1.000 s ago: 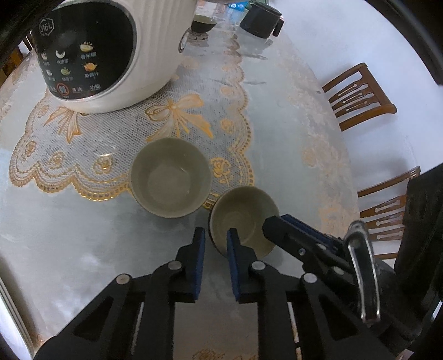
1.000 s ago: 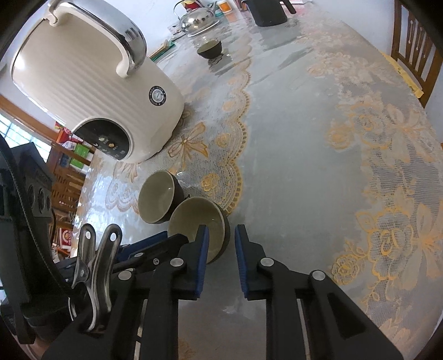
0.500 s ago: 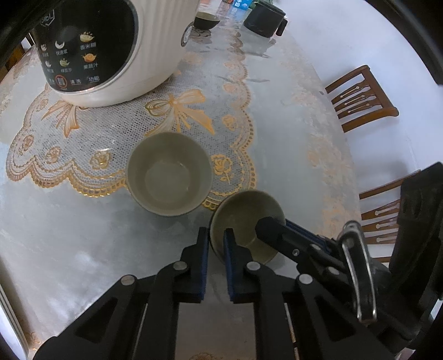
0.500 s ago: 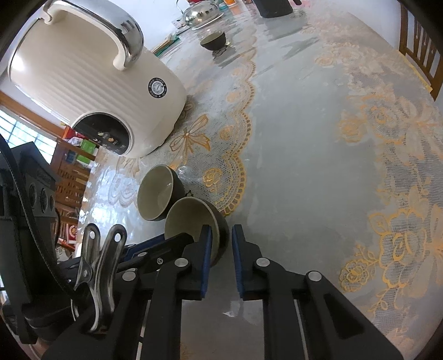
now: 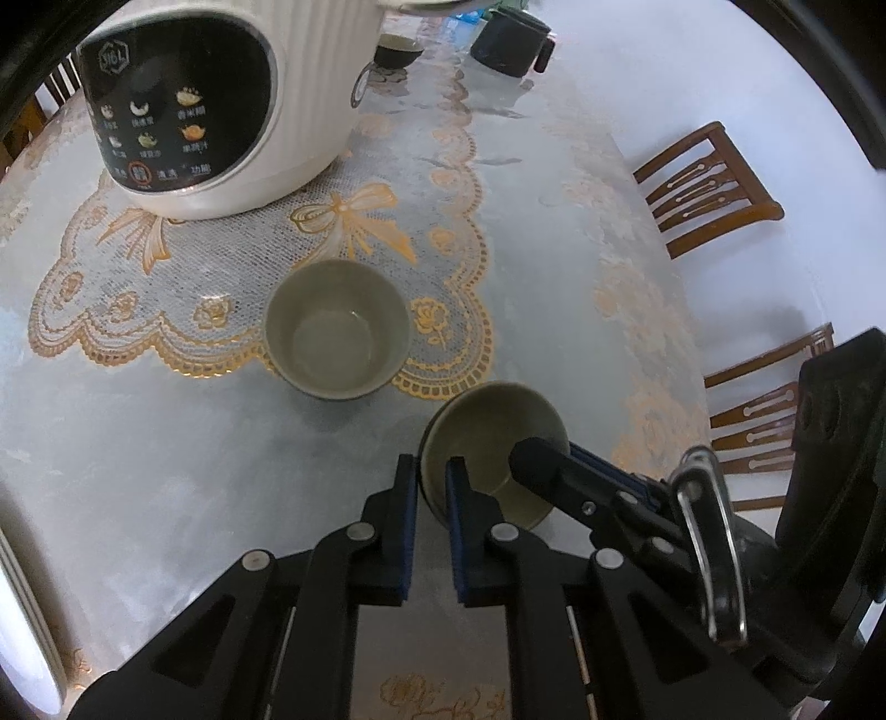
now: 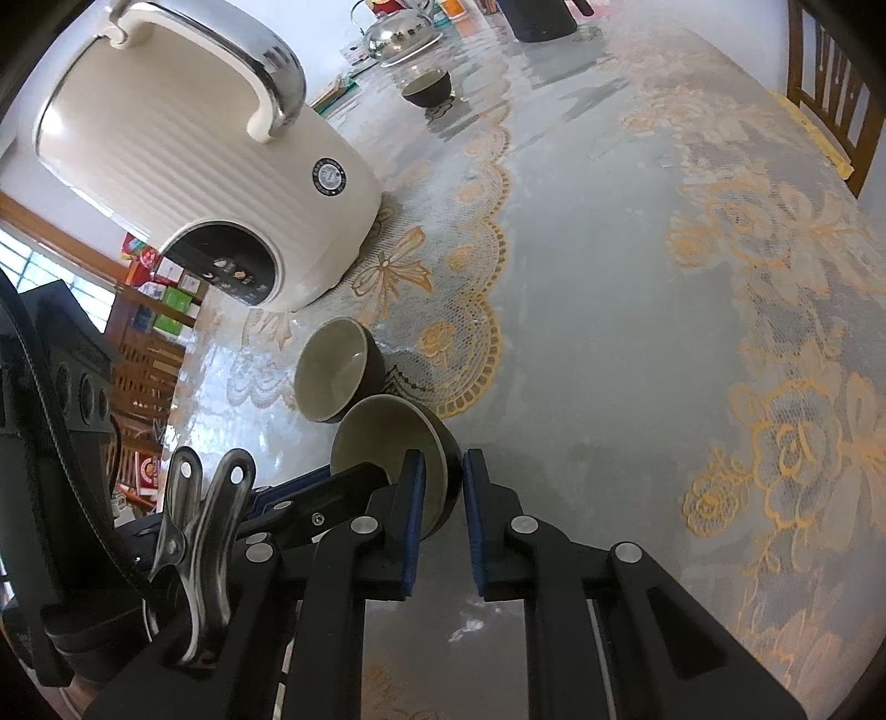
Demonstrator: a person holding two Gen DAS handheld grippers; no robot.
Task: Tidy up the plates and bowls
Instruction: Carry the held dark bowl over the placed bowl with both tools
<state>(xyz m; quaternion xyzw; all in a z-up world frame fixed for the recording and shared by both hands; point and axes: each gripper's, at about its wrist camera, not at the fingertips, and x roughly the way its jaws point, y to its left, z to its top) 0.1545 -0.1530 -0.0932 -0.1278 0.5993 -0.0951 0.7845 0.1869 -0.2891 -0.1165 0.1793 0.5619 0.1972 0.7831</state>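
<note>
Nearest, both grippers pinch the same small olive-glazed bowl (image 5: 493,432): the left gripper (image 5: 431,498) is clamped on the bowl's near-left rim, one pad inside and one outside, and the right gripper (image 6: 443,493) is clamped likewise on its opposite rim. The held bowl is tilted, with its mouth turned up and toward the left gripper, and looks empty; whether its base touches the table (image 5: 166,471) cannot be told. Just beyond it a second bowl (image 5: 338,327) of the same glaze stands upright on the lace doily (image 5: 183,260), mouth up, empty. Farther back sits a cream rice cooker (image 5: 232,83), then a third dark bowl (image 6: 427,87), a steel kettle (image 6: 396,27) and a black container (image 5: 509,41).
</note>
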